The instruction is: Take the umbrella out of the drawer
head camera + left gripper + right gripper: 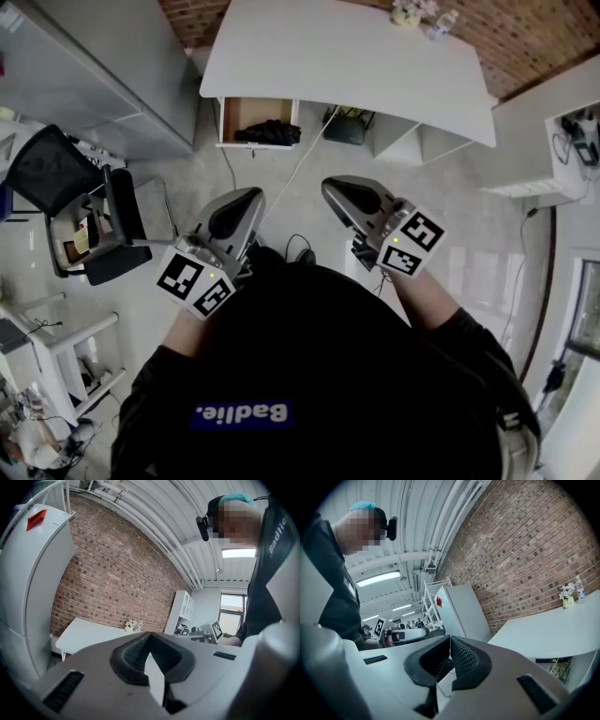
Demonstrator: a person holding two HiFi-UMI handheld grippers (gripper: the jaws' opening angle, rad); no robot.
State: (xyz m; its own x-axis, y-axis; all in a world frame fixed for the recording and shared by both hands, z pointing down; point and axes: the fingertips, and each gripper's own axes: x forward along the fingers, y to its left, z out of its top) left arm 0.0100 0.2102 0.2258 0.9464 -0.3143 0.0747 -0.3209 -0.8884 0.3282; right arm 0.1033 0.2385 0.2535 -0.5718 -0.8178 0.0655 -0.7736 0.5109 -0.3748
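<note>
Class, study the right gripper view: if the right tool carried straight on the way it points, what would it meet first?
Most likely the tall white cabinet beside the white desk: it stands directly beyond the tips of the shut right tool, with nothing seen between. Its distance is unclear.

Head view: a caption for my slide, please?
Person faces a white desk, left gripper and right gripper shut, black umbrella lying in its open drawer.

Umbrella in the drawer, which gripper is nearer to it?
Left. The left gripper sits nearly straight in front of the umbrella; the right gripper is off to its right. Both are well short of the drawer.
</note>
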